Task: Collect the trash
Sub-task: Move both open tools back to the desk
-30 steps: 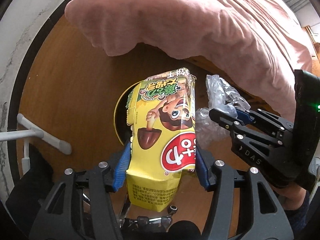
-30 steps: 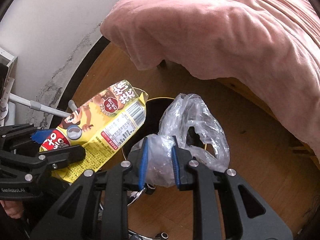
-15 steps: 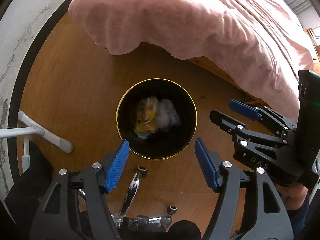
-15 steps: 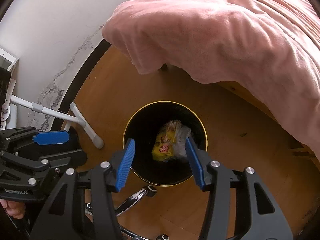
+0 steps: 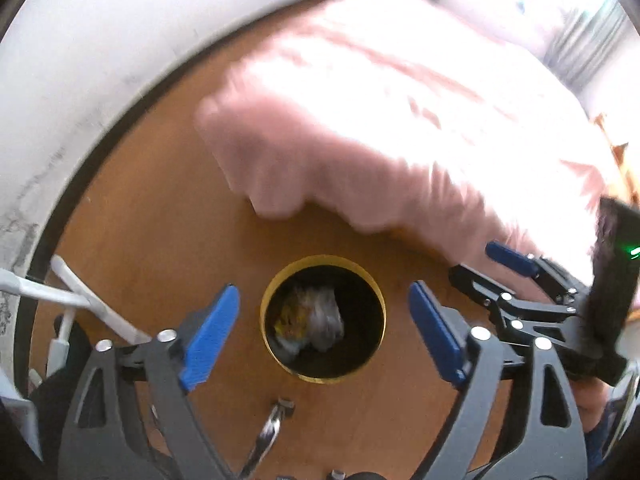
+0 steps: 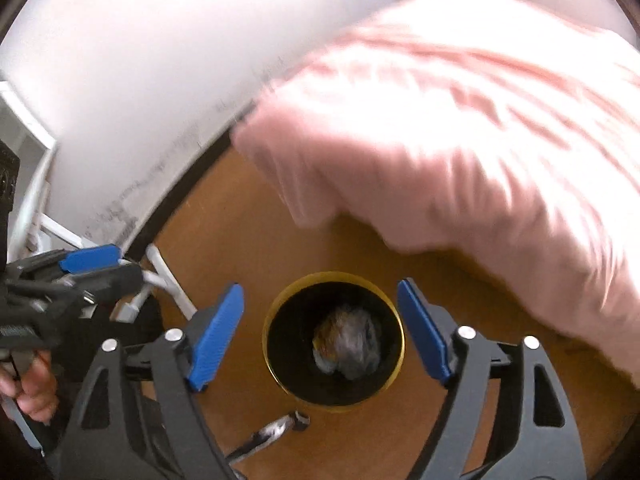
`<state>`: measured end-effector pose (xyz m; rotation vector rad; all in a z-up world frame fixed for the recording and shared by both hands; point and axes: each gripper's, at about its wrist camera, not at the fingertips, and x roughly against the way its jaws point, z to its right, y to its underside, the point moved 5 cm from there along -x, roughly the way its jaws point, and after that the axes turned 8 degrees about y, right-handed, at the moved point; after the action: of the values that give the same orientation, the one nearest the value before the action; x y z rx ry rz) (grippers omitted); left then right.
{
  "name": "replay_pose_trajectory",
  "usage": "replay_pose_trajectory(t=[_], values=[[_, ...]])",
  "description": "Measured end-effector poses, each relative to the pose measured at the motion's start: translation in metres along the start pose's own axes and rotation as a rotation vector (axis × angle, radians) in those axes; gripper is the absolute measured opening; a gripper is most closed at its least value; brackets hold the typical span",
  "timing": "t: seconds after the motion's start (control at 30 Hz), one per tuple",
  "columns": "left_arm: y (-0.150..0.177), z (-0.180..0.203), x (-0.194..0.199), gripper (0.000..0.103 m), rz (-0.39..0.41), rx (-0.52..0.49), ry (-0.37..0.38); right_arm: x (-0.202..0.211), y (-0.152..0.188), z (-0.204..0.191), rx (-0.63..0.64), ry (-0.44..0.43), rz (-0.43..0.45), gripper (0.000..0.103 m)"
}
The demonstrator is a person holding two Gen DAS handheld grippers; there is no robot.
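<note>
A black round bin with a gold rim (image 5: 382, 308) (image 6: 401, 344) stands on the wooden floor below both grippers. Inside it lie the yellow snack carton (image 5: 290, 314) (image 6: 324, 334) and the clear plastic bag (image 5: 326, 318) (image 6: 358, 346), blurred. My left gripper (image 5: 324, 330) is open and empty, high above the bin. My right gripper (image 6: 320, 332) is open and empty too. The right gripper shows at the right of the left wrist view (image 5: 480, 264); the left gripper shows at the left of the right wrist view (image 6: 104, 266).
A bed with a pink duvet (image 5: 400, 120) (image 6: 480, 140) overhangs the floor behind the bin. A white wall with a dark skirting (image 5: 80, 80) runs at the left. A white stand leg (image 5: 92, 304) (image 6: 168, 276) and a chrome chair-base leg (image 5: 268, 432) (image 6: 272, 432) lie near the bin.
Both grippers opened and dropped the carton and the plastic bag into the bin. Both have since risen and tilted up, so the bin looks smaller.
</note>
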<state>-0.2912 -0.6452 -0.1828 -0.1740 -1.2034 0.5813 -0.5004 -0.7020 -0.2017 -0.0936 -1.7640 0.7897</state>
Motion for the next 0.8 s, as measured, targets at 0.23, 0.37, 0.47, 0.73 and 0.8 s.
replay_pose_trajectory(t=[0.23, 0.37, 0.47, 0.73, 0.8], values=[[0.030, -0.109, 0.201, 0.094, 0.255, 0.046, -0.249, 0.070, -0.049, -0.168, 0.226, -0.184, 0.153, 0.081], [0.095, -0.196, 0.306, 0.094, 0.311, 0.131, -0.458, 0.095, -0.042, -0.310, 0.422, -0.326, 0.163, 0.081], [0.153, -0.258, 0.371, 0.096, 0.329, 0.224, -0.601, 0.108, -0.022, -0.410, 0.554, -0.410, 0.156, 0.081], [0.298, -0.392, 0.461, 0.096, 0.350, 0.549, -0.758, 0.127, 0.044, -0.622, 0.757, -0.588, 0.104, 0.081], [0.317, -0.415, 0.463, 0.096, 0.343, 0.594, -0.752, 0.126, 0.060, -0.660, 0.803, -0.591, 0.101, 0.081]])
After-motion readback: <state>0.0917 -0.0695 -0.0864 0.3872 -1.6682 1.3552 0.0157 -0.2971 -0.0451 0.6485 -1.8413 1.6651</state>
